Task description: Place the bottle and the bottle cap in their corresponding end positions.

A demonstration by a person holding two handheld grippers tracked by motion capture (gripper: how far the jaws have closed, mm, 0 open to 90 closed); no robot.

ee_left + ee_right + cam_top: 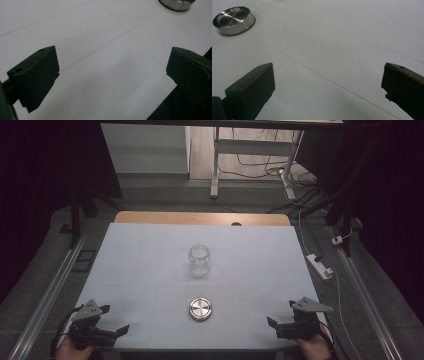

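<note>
Landmark here: metal lid (200, 309), flat on the white table cover (150, 270), a bit in from the near edge. Left gripper (111, 321) parked well off to the lid's left by the near-left corner, jaws spread wide, gripping nothing. Right gripper (280, 314) same deal well to the lid's right, near the corner, jaws wide apart too. Loads of bare cover between each and the lid. Beyond the lid, glass jar (198, 260) upright, mouth uncovered, clear gap between them.
</note>
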